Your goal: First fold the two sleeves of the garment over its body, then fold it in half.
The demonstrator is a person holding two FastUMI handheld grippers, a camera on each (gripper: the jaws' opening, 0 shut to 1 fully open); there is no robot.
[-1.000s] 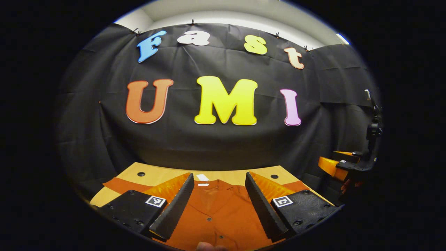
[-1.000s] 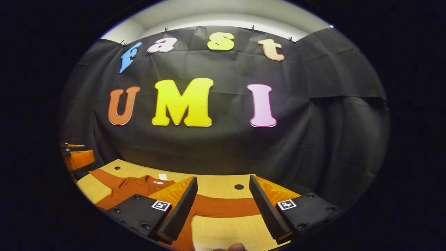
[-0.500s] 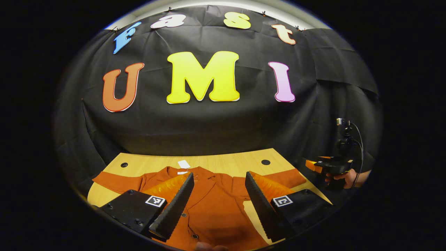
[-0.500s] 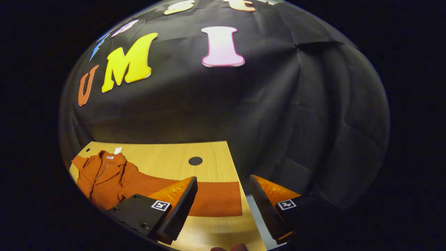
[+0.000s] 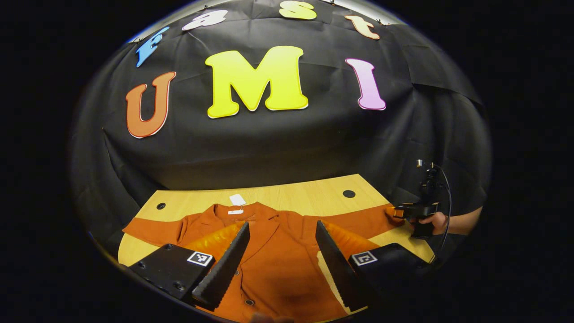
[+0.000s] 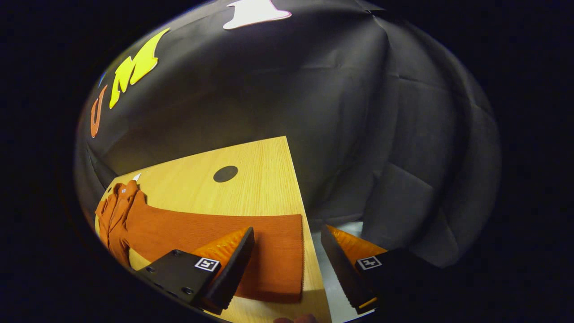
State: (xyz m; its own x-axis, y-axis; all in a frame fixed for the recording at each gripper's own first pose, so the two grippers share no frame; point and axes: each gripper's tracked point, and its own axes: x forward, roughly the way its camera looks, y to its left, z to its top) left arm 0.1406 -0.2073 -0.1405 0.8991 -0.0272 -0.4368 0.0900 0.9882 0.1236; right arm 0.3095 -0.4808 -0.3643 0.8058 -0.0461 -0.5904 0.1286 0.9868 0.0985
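Note:
An orange button-front garment (image 5: 273,251) lies flat on the wooden table (image 5: 305,197), collar toward the wall, both sleeves spread out to the sides. My left gripper (image 5: 279,264) hovers open over its chest, nothing between the fingers. In the left gripper view the right gripper (image 5: 406,211), held by a hand, sits at the cuff of the right sleeve (image 5: 358,222). In the right gripper view that sleeve (image 6: 233,237) stretches toward me and its cuff end lies between the open fingers of my right gripper (image 6: 287,273), at the table's right edge.
A white tag (image 5: 236,199) lies by the collar. Round cable holes (image 5: 348,194) (image 5: 160,206) sit in the table's far corners. The black cloth wall stands close behind. Past the table's right edge (image 6: 309,233) there is a drop to a pale floor.
The right gripper has dropped and come in toward the right sleeve's cuff, which now looks much larger. The left gripper tilted down slightly and drew back a little over the shirt.

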